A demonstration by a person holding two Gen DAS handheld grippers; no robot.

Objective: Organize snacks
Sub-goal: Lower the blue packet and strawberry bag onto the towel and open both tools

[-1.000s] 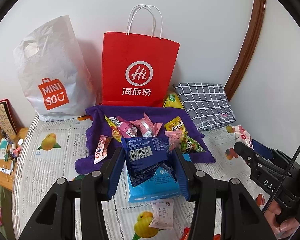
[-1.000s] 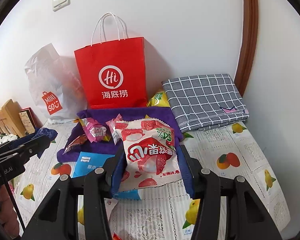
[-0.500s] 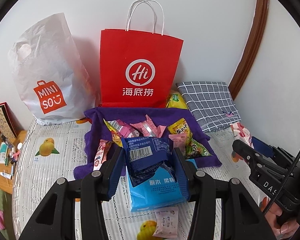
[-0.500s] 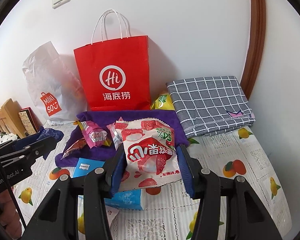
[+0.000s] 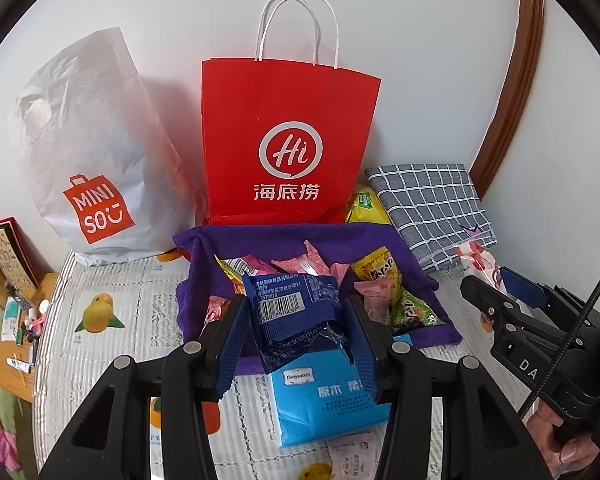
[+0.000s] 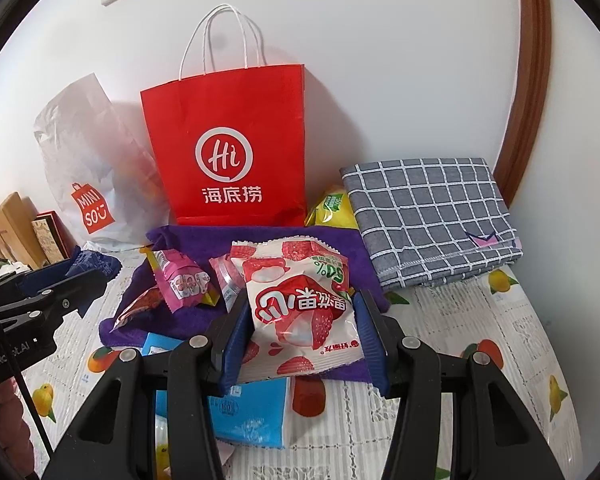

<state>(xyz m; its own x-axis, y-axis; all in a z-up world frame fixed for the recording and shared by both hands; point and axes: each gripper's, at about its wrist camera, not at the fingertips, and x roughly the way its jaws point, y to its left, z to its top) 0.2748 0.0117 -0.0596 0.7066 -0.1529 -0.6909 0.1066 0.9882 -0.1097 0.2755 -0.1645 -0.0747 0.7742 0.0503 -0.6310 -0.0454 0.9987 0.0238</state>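
Nearest to the left wrist camera, the left gripper stands partly closed, and its two blue pads press the sides of a dark blue crinkled foil snack packet with a white barcode label. The packet hangs above a light blue soft pack of tissues, which lies on the white bedcover with printed fruits.

In the right wrist view, the right gripper is also partly closed, and it clamps a white and red puffy plastic snack bag with strawberry pictures by its lower half.

Both packets seem very light, soft and filled with air, so I judge that they bend easily and that the smooth film can slip. A hold across the flat body or on the sealed edge looks safest; a hard squeeze may crush what is inside.

A little further lies a purple towel, and on it rest several small pink, yellow and green snack packets.

Behind the towel stands a red paper bag with white rope handles, upright against the wall, and to its left a white plastic shopping bag with an orange logo. At the right lies a folded grey checked cloth. The red bag is probably where the held packets should go, but this I cannot tell for sure.
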